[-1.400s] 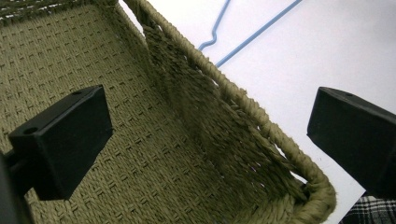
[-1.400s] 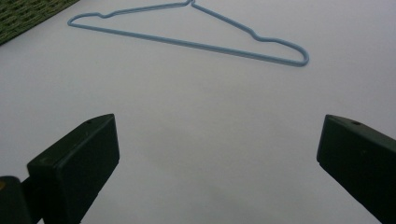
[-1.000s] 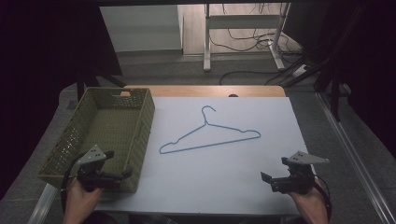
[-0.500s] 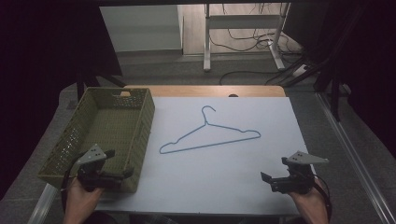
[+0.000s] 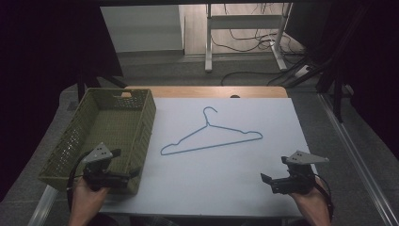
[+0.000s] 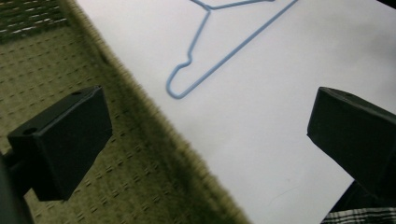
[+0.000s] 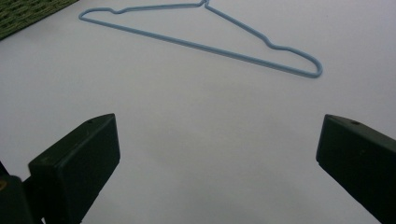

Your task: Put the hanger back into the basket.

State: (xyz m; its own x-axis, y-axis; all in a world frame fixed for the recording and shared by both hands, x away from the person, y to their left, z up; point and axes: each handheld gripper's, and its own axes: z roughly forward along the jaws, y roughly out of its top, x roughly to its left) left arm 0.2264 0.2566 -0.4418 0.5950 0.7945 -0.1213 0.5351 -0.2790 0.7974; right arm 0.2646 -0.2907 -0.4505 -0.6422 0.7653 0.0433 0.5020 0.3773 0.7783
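We take the green woven basket (image 5: 110, 134) as our landmark; it sits on the left part of the table (image 5: 226, 183), on and beside the white sheet that covers the surface. We see the basket's interior bare: woven floor and perforated walls, with no item inside in the high view or in the left gripper view. The blue wire hanger (image 5: 211, 136) lies flat on the white sheet just to the right of the basket, apart from its wall, hook pointing away from the person. The left claw (image 5: 131, 173) hovers at the basket's near right corner, over the rim, jaws spread wide with nothing between them; its own view looks down across the basket wall (image 6: 154, 121) toward the hanger's (image 6: 219, 51) end loop. The right claw (image 5: 267, 181) is well to the right of the basket, near the table's front edge, jaws likewise wide apart and holding nothing, facing the hanger (image 7: 205, 39).
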